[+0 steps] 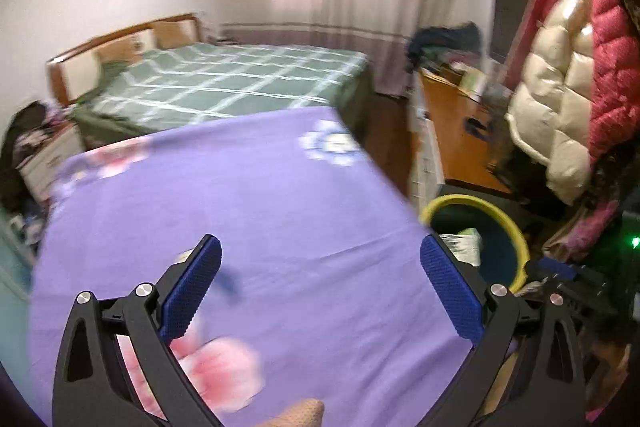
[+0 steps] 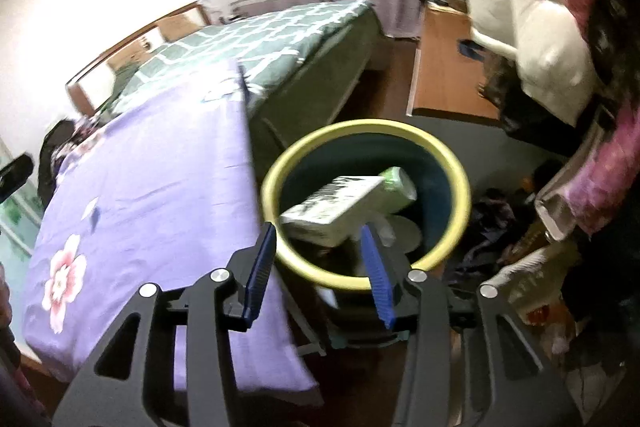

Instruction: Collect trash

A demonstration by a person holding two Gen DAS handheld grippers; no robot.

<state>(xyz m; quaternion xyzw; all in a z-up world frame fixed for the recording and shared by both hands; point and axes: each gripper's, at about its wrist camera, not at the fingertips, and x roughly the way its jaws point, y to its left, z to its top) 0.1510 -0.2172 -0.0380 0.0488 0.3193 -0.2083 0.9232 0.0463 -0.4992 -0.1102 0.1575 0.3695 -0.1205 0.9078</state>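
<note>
White and green printed, a flat packet point(image 2: 336, 205) is seen lying tilted inside the bin point(image 2: 460, 203), propped against a pale green pack point(image 2: 398, 183) beside it, with a pale round piece point(image 2: 406, 237) lower down. The bin, dark inside with a yellow rim, stands on the floor just beside the edge of the purple flowered surface point(image 2: 152, 167). The right tool point(image 2: 320, 251) is held above the near rim with its blue pads apart and nothing between them; the packet appears to lie beyond the pads, not in them, though blur makes contact hard to judge. The left tool point(image 1: 320, 267) is held wide open over the purple surface, also empty, and no trash is made out on the cloth in that view.

Several risks are judged from here. The packet sits high and slanted, so further pieces dropped on it could slide off over the rim and onto the cluttered floor point(image 2: 492, 227). The bin could be tipped if its rim is struck by the right tool, which is close above it. Both views are smeared by motion, so small scraps on the flowered cloth might be missed against the pattern.
</note>
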